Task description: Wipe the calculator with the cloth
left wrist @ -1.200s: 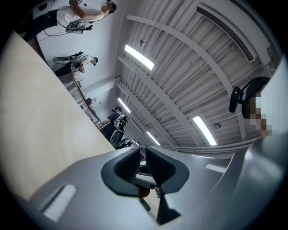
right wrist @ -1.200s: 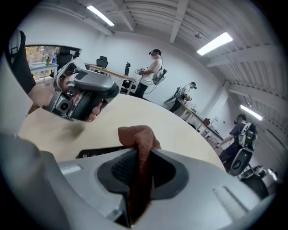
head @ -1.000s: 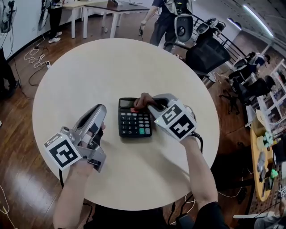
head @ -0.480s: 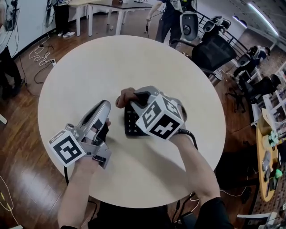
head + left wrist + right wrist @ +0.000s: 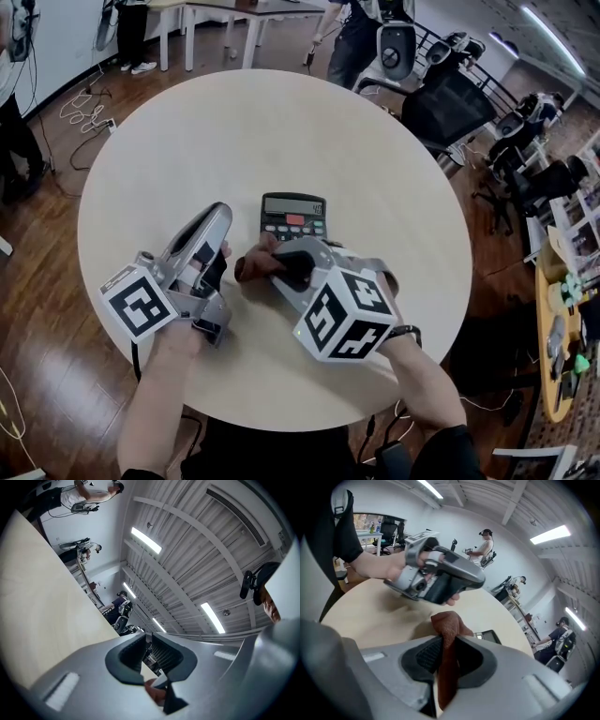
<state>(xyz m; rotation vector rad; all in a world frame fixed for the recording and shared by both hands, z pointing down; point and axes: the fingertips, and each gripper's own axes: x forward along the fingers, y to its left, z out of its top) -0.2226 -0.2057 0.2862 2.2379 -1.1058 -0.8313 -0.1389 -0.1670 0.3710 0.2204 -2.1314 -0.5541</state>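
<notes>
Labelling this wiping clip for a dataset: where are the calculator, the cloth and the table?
calculator (image 5: pixel 294 219), head view, on the red key below the display.
cloth (image 5: pixel 447 624), right gripper view, on its bunched upper fold.
table (image 5: pixel 216 131), head view, on bare tabletop.

cloth (image 5: pixel 446 625): soft matt fabric | calculator (image 5: pixel 292 214): black plastic | table (image 5: pixel 234 131): smooth, matt

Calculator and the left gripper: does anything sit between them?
No. The head view shows only bare table between the calculator and the left gripper; the cloth, pinched by the right gripper, sits nearer the person.
</notes>
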